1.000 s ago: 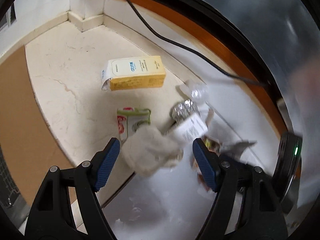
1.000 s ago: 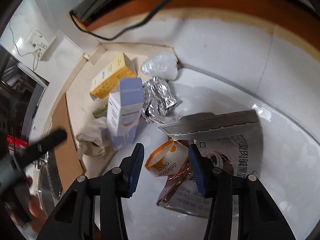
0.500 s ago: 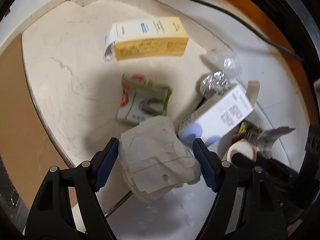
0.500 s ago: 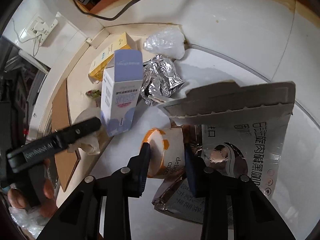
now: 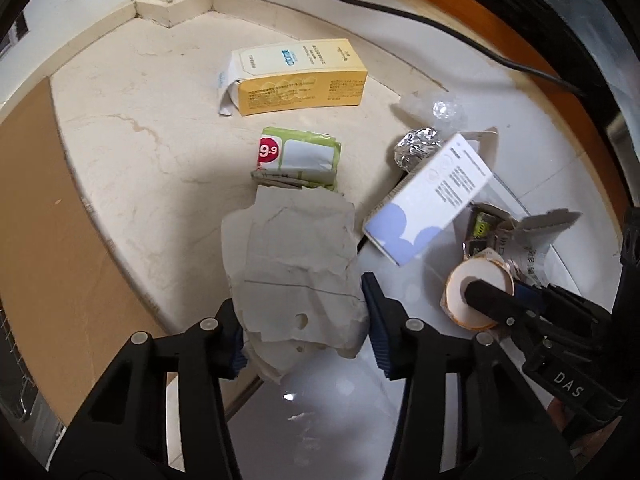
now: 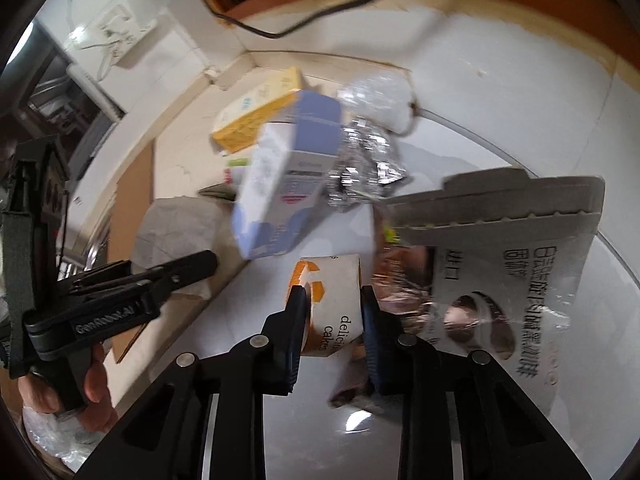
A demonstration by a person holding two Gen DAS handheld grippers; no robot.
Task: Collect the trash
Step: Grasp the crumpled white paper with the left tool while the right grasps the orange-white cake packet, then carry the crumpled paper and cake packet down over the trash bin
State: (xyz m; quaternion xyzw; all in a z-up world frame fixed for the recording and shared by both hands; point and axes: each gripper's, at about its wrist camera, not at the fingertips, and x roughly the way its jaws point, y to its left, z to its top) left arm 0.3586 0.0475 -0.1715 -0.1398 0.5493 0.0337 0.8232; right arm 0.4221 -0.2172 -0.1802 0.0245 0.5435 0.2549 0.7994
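Note:
A crumpled grey paper [image 5: 296, 272] lies at the edge of the marble ledge [image 5: 132, 148], between the fingers of my left gripper [image 5: 304, 332]. Its jaws are closing, and both pads touch the paper's sides. My right gripper [image 6: 330, 320] is shut on an orange-and-white paper cake cup [image 6: 332, 304]. The left wrist view shows that cup [image 5: 476, 292] at lower right on the glossy white surface [image 5: 320, 408]. One finger [image 6: 192, 266] of the left gripper shows in the right wrist view, beside the grey paper [image 6: 180, 228].
More litter lies around: a yellow box [image 5: 300, 76], a green packet [image 5: 298, 156], a white-and-lilac box [image 5: 428, 204], a foil ball [image 5: 418, 148], clear wrap [image 5: 436, 110] and a torn grey snack pouch [image 6: 520, 248]. A black cable [image 5: 400, 10] runs behind. A hand [image 6: 92, 380] holds the left gripper.
My left gripper came down over the grey paper and its jaws narrowed onto it. My right gripper moved onto the cake cup and shut on it.

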